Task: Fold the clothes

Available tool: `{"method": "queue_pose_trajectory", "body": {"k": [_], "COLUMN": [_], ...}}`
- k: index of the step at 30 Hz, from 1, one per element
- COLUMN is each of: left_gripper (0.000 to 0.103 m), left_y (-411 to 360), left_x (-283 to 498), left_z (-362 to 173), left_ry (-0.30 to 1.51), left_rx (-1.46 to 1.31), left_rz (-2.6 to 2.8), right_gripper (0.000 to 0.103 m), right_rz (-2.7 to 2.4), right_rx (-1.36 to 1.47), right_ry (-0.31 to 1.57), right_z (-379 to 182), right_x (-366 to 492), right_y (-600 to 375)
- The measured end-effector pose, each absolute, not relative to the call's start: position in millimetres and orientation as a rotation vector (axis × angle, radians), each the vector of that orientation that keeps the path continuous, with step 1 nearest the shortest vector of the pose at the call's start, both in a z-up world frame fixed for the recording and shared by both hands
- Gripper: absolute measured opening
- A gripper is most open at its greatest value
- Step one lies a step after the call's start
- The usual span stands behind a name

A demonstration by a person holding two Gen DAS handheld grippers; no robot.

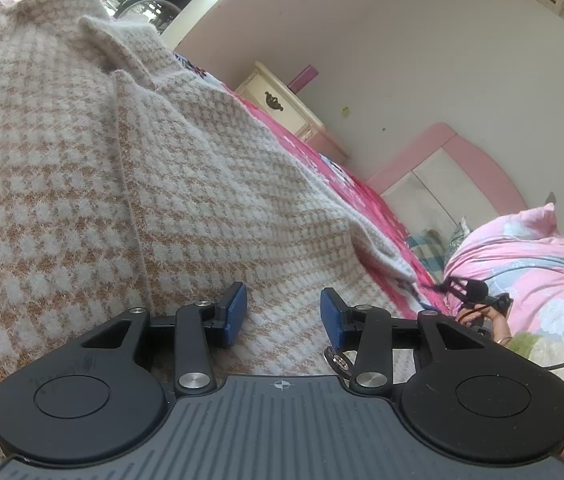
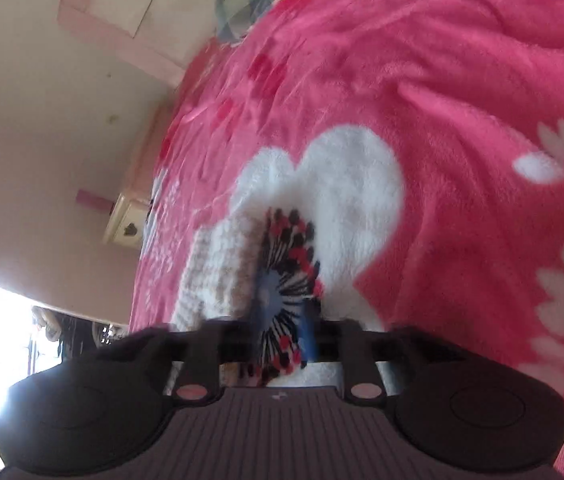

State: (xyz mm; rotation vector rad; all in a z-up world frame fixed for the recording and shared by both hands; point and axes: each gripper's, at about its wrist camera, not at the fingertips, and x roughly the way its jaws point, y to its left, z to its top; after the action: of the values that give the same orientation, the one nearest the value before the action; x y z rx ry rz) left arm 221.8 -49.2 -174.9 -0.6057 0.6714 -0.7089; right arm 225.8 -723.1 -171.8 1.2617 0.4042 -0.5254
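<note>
**Squaring up the checked knit on the bed**

The left gripper (image 1: 284,314) is hovering low over the checked sweater (image 1: 142,184), its blue fingers (image 1: 236,312) standing apart with only bare knit between them, gripping nothing. The sweater is lying spread on the pink blanket (image 2: 442,80), running from the gripper away toward 11 o'clock, collar (image 1: 122,36) at the far end.

The right gripper (image 2: 284,332) is blurred; its fingers look parted around the blanket's flower print, with the sweater's cuff (image 2: 218,264) just at 10 o'clock. I cannot tell whether it is touching the knit.

To fold well, I judge each gripper should be pinching one layer at an edge, not the fleece beneath, which could be snagging.

Farther off, a pillow (image 1: 530,264) at 3 o'clock, a nightstand (image 1: 282,104) and the pink headboard (image 1: 462,160) are crowding the bed's edge.
</note>
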Motion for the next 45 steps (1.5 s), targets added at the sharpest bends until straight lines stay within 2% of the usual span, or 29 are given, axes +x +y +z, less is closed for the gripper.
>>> {"method": "queue_pose_trajectory", "body": {"k": [1,2,8,10,11,13,15,21,32,45], "left_gripper": [0.041,0.041,0.041,0.041,0.041,0.041,0.041,0.040,0.039,0.038], "left_y": [-49.2,-49.3,-48.8,-48.7,-48.5,-47.9,-47.1,-43.7,-42.9,-48.7], "left_x": [221.9,222.1,222.4,222.3,222.3,222.3,222.3,222.8,221.2,227.4], "left_z": [-174.9,-175.0,-175.6,-175.8,-175.9,-176.0,-176.7,-178.7,-179.1,-169.2], "left_ry": [0.672,0.672,0.670,0.669,0.669,0.668,0.667,0.662,0.661,0.731], "left_rx": [-0.605,-0.605,-0.609,-0.610,-0.612,-0.616,-0.621,-0.648,-0.660,-0.636], "left_rz": [-0.709,-0.709,-0.710,-0.711,-0.711,-0.711,-0.712,-0.719,-0.722,-0.677], "right_gripper": [0.053,0.058,0.065,0.059,0.052,0.024,0.020,0.017,0.016,0.016], "right_rz": [-0.511,-0.498,-0.508,-0.533,-0.545,-0.588,-0.586,-0.439,0.099,0.348], "right_rx": [1.246,1.233,1.193,1.135,1.092,0.997,0.945,0.830,0.489,0.420], "right_ry": [0.404,0.409,0.430,0.435,0.448,0.486,0.458,0.318,0.314,0.276], "right_z": [-170.7,-169.2,-161.6,-154.7,-150.0,-138.4,-125.6,-67.3,63.8,124.5], "right_x": [229.9,235.2,274.8,285.9,290.4,302.8,309.5,317.1,312.2,281.4], "right_y": [-722.5,-722.2,-719.3,-711.7,-707.3,-699.4,-695.6,-669.6,-524.1,-393.1]}}
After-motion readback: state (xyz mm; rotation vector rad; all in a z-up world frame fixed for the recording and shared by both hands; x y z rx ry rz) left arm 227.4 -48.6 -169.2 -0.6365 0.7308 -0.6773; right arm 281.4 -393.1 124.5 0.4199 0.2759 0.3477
